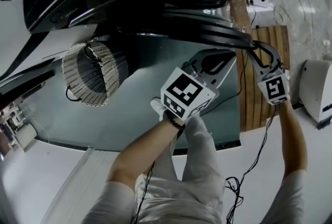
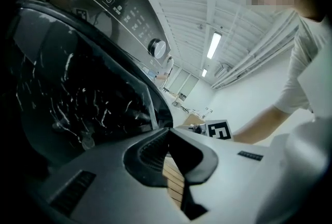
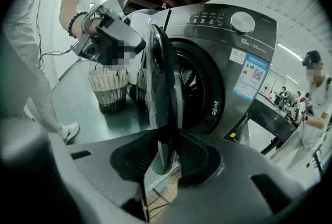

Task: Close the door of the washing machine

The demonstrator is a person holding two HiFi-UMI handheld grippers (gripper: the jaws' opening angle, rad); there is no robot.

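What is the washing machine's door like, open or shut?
Open. In the right gripper view the door stands edge-on, swung out from the washing machine, and its dark drum opening shows behind.

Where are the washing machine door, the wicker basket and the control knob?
washing machine door (image 3: 165, 83), right gripper view, on its edge-on dark rim.
wicker basket (image 3: 106, 88), right gripper view, on its woven front wall.
control knob (image 3: 243, 22), right gripper view, on the round dial's face.
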